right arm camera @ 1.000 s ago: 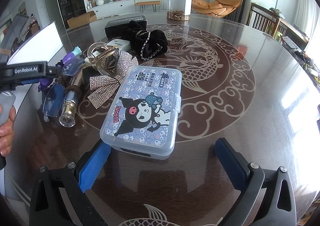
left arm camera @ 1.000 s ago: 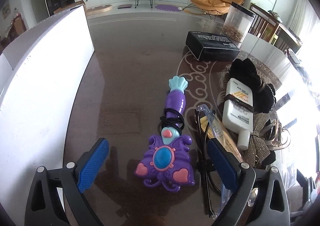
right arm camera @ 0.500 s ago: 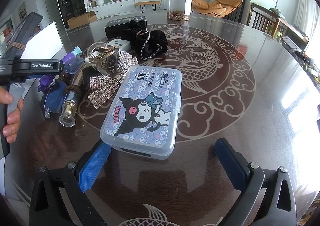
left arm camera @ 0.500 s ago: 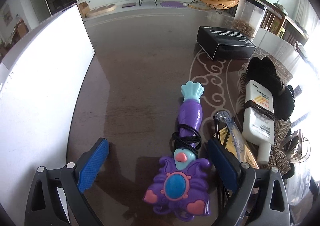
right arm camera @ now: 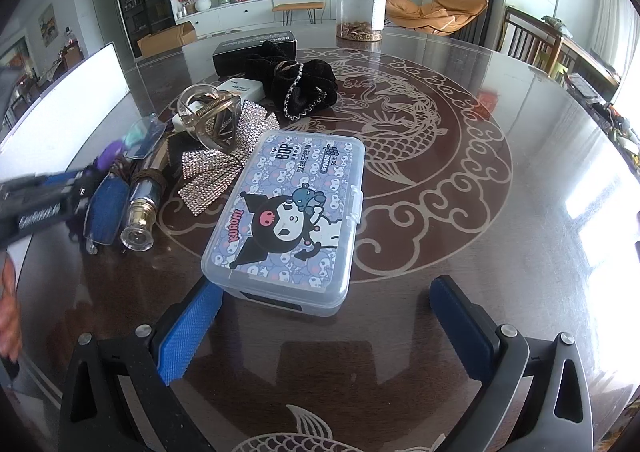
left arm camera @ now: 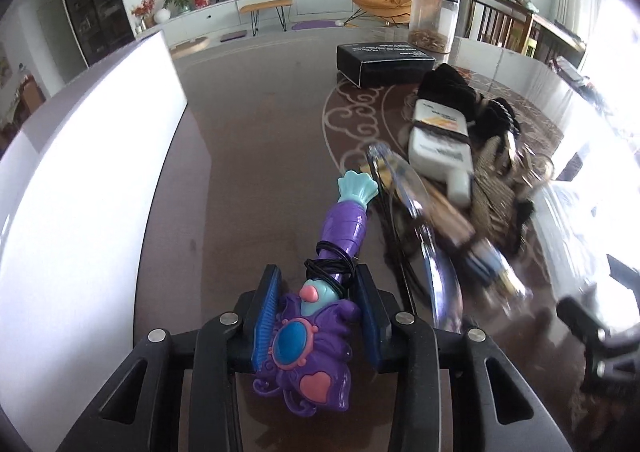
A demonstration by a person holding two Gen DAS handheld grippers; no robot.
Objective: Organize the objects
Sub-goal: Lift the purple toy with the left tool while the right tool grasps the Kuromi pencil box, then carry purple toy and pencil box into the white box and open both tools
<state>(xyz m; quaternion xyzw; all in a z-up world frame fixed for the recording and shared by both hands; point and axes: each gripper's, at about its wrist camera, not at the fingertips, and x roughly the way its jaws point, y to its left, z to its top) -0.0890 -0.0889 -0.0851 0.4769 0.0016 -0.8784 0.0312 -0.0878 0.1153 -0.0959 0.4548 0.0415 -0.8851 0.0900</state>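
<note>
My left gripper (left arm camera: 316, 294) is shut on a purple toy wand (left arm camera: 320, 292) with a butterfly head, teal tip and a black hair tie around its handle. The wand points forward over the dark table. In the right wrist view the left gripper (right arm camera: 36, 199) is blurred at the far left, with the wand's purple handle (right arm camera: 110, 155) beside it. My right gripper (right arm camera: 320, 328) is open and empty, just in front of a clear Kuromi plastic box (right arm camera: 288, 219).
A white bin wall (left arm camera: 80, 179) stands on the left. On the table lie glasses (left arm camera: 404, 187), a white tube (left arm camera: 440, 143), a black scrunchie (right arm camera: 304, 79), a rhinestone bow (right arm camera: 224, 155), a clear hair claw (right arm camera: 208, 111), a black box (left arm camera: 384, 61) and a clear jar (right arm camera: 360, 7).
My left gripper has closed on the purple wand and lifted it, and the view has swung to the right. The right gripper has not moved.
</note>
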